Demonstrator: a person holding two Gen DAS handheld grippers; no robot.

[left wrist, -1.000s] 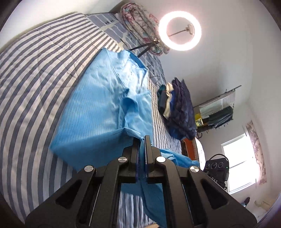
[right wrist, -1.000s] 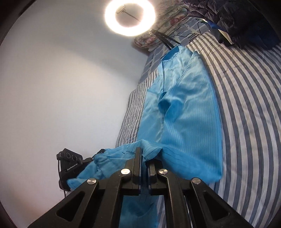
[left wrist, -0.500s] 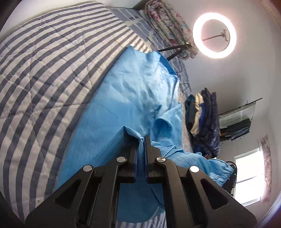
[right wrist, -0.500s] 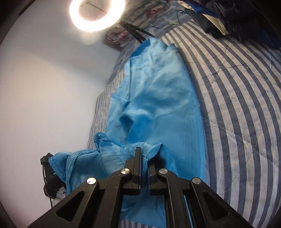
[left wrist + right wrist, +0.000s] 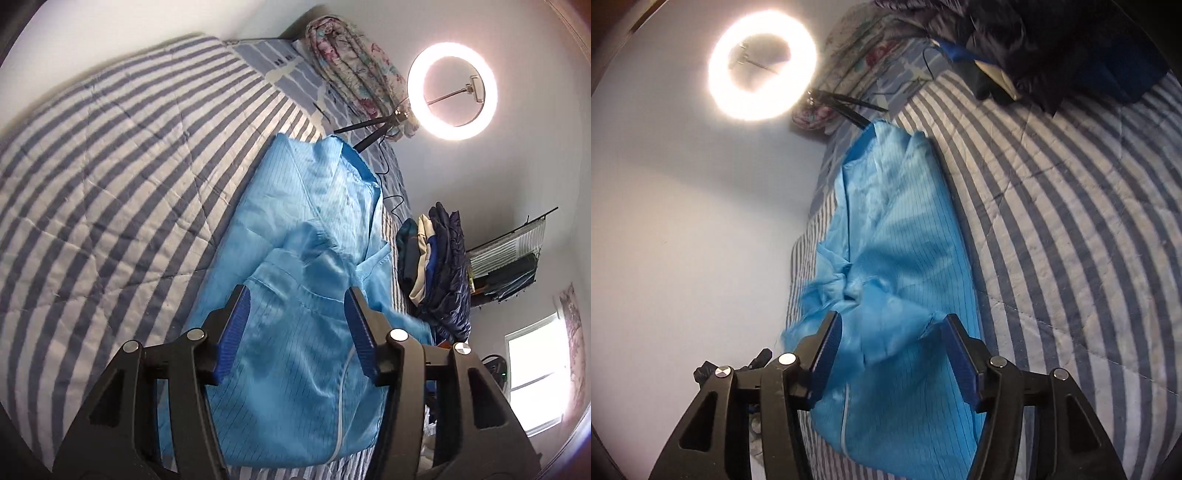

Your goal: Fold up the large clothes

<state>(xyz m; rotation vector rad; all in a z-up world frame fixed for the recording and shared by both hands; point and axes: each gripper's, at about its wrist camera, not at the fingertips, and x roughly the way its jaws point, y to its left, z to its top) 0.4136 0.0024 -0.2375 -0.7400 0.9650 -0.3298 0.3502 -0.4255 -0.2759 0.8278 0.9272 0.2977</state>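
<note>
A large light-blue garment [image 5: 295, 280] with thin dark pinstripes lies on a striped bed, its lower part folded up over the rest. In the right wrist view the same garment [image 5: 901, 273] stretches from the collar near the ring light down to my fingers. My left gripper [image 5: 295, 306] hovers just above the folded-over layer, jaws opening, blue pads clear of the cloth. My right gripper [image 5: 892, 332] is likewise opening over the folded edge, with fabric lying below the gap but not pinched.
The blue-and-white striped quilt [image 5: 110, 177] covers the bed. A lit ring light [image 5: 452, 90] on a stand sits near the floral pillow [image 5: 354, 70]. A pile of dark clothes [image 5: 439, 266] lies beside the garment. A window [image 5: 535, 373] shows at the right.
Both grippers were shut on the garment's lower edge and carried it forward over the shirt body. Now both have let go and their jaws stand apart, the folded layer resting on the garment.
</note>
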